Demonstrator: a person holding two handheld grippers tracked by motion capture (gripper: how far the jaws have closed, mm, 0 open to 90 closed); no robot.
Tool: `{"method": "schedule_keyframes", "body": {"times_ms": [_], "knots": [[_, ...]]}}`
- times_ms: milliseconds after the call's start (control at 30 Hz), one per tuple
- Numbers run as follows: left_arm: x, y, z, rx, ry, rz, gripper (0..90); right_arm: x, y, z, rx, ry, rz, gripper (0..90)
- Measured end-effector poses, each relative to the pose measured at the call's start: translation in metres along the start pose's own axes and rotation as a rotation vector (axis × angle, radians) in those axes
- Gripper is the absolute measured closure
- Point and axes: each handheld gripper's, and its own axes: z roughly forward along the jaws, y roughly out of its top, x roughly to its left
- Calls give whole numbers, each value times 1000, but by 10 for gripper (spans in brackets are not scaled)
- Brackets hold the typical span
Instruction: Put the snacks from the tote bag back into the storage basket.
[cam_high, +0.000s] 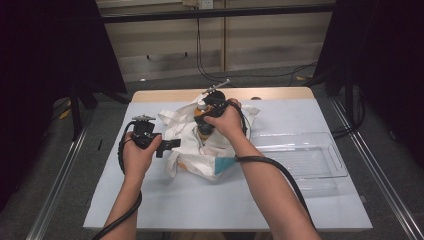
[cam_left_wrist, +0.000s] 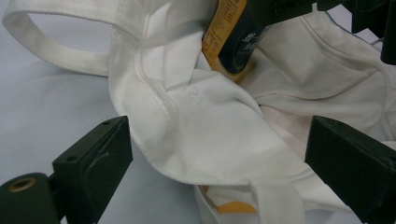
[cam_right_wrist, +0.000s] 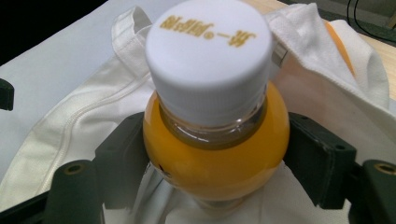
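High view puts the orange juice bottle (cam_high: 204, 122) upright in the mouth of the white canvas tote bag (cam_high: 200, 150), the right gripper (cam_high: 212, 107) clamping its rounded plastic shoulder under the smooth white cap (cam_right_wrist: 208, 60), likely to steady it through the opening. Just left of the bottle, the left gripper (cam_high: 170, 145), jaws spread, straddles a soft woven fold, pinching nothing.

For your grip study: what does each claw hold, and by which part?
Right claw grips the orange juice bottle by its shoulder, below the cap; left claw straddles the white bag, open.
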Motion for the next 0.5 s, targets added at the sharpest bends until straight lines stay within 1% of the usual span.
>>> {"method": "schedule_keyframes", "body": {"times_ms": [100, 167, 267, 500], "knots": [[0, 0, 0, 3, 0, 4, 74, 0, 1, -1, 2, 4, 3, 267], [0, 0, 0, 4, -1, 3, 74, -1, 2, -1, -12, 7, -2, 269], [0, 0, 0, 4, 0, 4, 74, -1, 2, 0, -12, 7, -1, 271], [0, 0, 0, -6, -4, -5, 75, -1, 3, 1, -16, 18, 4, 294]]}}
